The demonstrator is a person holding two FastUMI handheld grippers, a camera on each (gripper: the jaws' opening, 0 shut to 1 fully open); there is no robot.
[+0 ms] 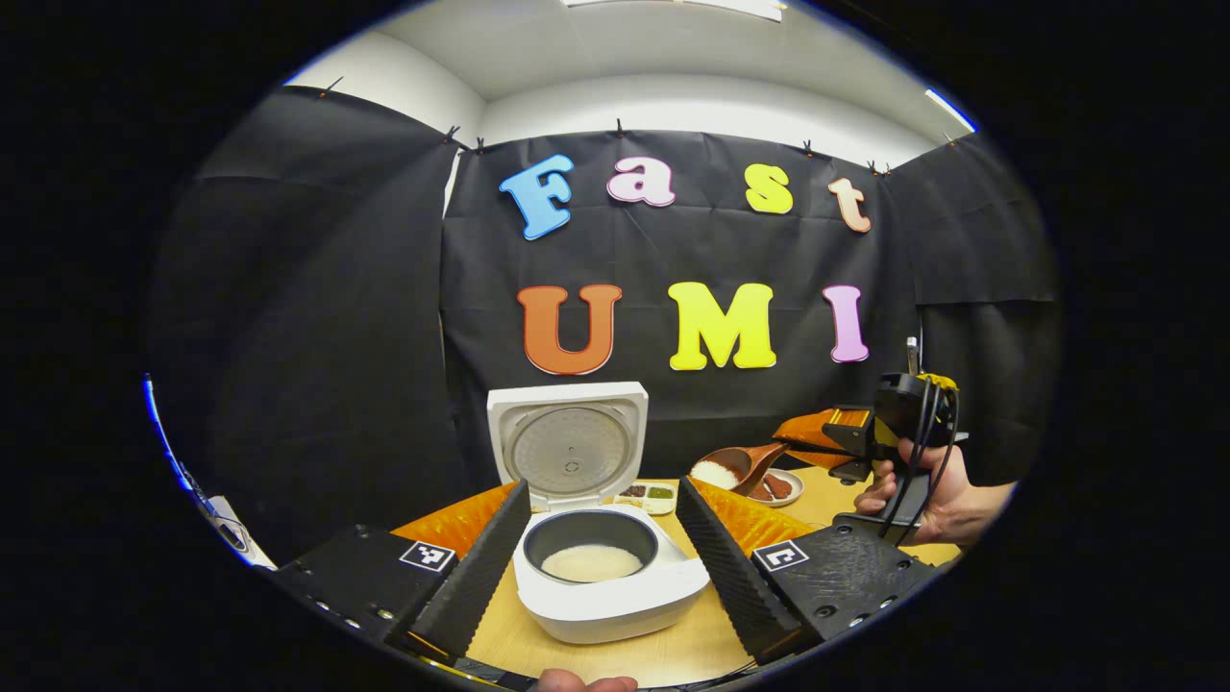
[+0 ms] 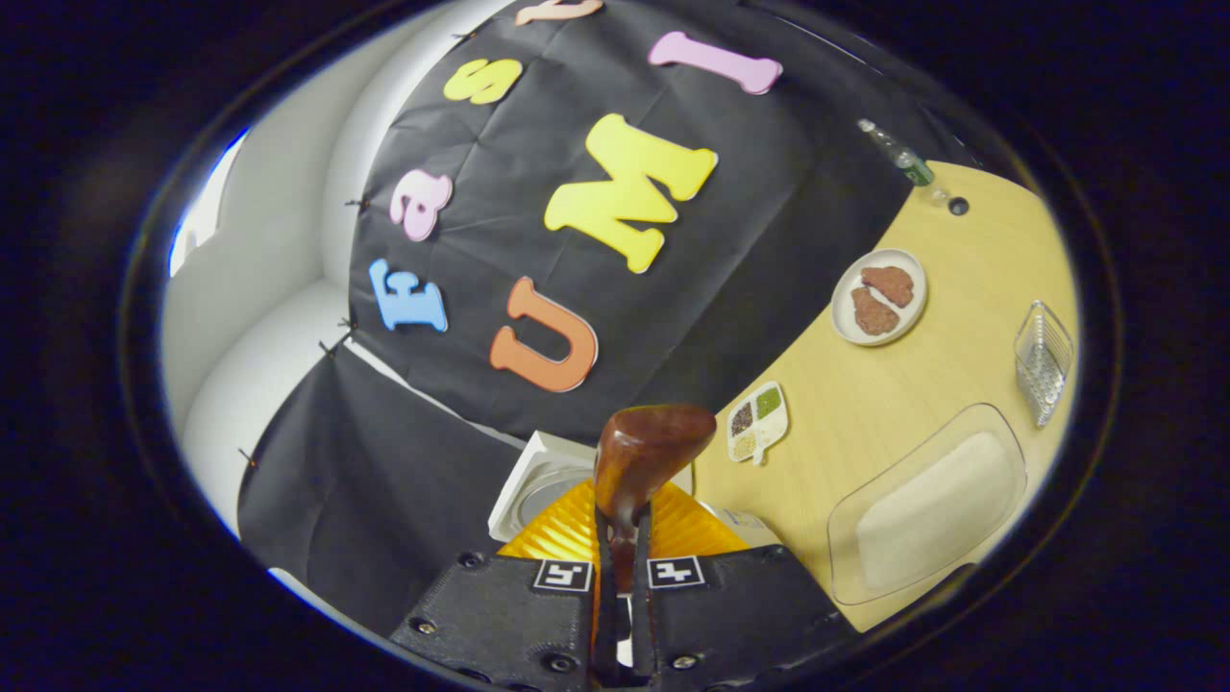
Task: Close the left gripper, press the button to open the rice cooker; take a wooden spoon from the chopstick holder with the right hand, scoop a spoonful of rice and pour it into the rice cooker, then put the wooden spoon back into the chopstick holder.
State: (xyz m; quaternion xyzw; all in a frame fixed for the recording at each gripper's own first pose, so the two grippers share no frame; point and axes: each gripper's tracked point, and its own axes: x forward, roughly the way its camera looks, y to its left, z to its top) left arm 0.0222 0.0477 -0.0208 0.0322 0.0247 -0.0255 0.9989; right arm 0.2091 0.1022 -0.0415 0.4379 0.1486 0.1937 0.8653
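The white rice cooker (image 1: 615, 596) stands open on the wooden table, its lid (image 1: 567, 437) upright and rice lying in the dark inner pot (image 1: 591, 557). My left gripper (image 1: 603, 490) is open, one finger on each side of the cooker, touching nothing. To the right and a little above the table, my right gripper (image 1: 790, 445) is shut on the handle of the wooden spoon (image 1: 735, 468), whose bowl holds white rice. In the right gripper view the spoon (image 2: 646, 447) shows its back, tilted over the cooker's lid (image 2: 533, 485), with the right gripper (image 2: 623, 524) clamped on the handle.
A clear tray of rice (image 2: 927, 509), a clear chopstick holder (image 2: 1043, 358), a plate with meat patties (image 2: 879, 296), a small sectioned dish of grains (image 2: 757, 421) and a bottle (image 2: 898, 154) sit on the table (image 2: 865, 404). A hand (image 1: 927, 505) holds the right gripper.
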